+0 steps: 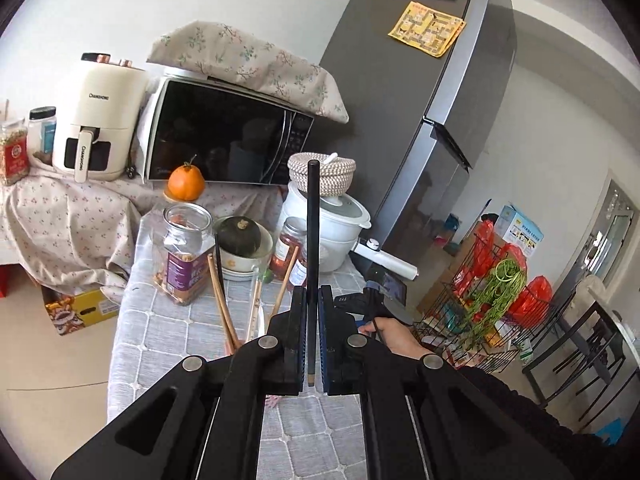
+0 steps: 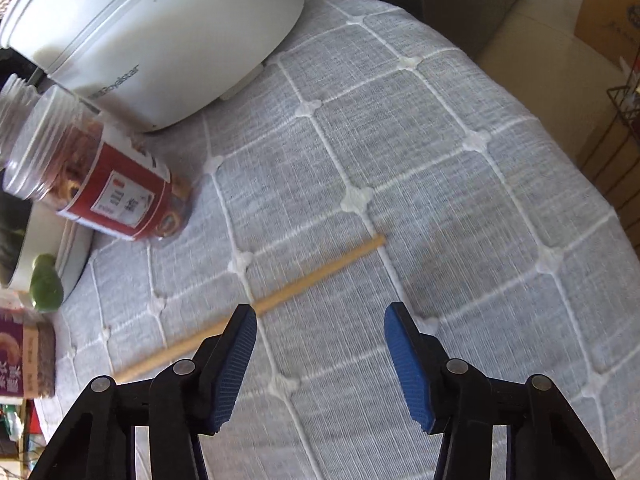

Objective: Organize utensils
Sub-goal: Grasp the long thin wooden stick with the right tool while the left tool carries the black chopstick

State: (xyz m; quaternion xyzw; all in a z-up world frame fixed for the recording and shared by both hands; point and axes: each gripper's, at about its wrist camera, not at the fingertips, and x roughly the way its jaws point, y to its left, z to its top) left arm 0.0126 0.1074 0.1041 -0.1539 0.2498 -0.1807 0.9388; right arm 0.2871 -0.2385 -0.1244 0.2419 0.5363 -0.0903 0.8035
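Observation:
My left gripper (image 1: pixel 313 300) is shut on a black chopstick (image 1: pixel 312 232) that stands upright between the pads, held above the table. Below it, several wooden chopsticks (image 1: pixel 222 300) stand bunched together, their holder hidden behind the gripper. My right gripper (image 2: pixel 320 316) is open and empty, low over the grey quilted tablecloth (image 2: pixel 440 200). A single wooden chopstick (image 2: pixel 304 284) lies flat on the cloth just ahead of the left finger, which covers its middle. The right gripper also shows in the left wrist view (image 1: pixel 380 284), held in a hand at the table's right edge.
A white rice cooker (image 2: pixel 160 32), a red-labelled jar (image 2: pixel 112 184), a purple-labelled jar (image 1: pixel 186 256), a bowl with a dark squash (image 1: pixel 240 240) and a woven basket (image 1: pixel 322 174) crowd the table's far end. Microwave (image 1: pixel 224 140), air fryer (image 1: pixel 100 120) and fridge (image 1: pixel 400 120) stand behind. A wire rack (image 1: pixel 488 300) is right.

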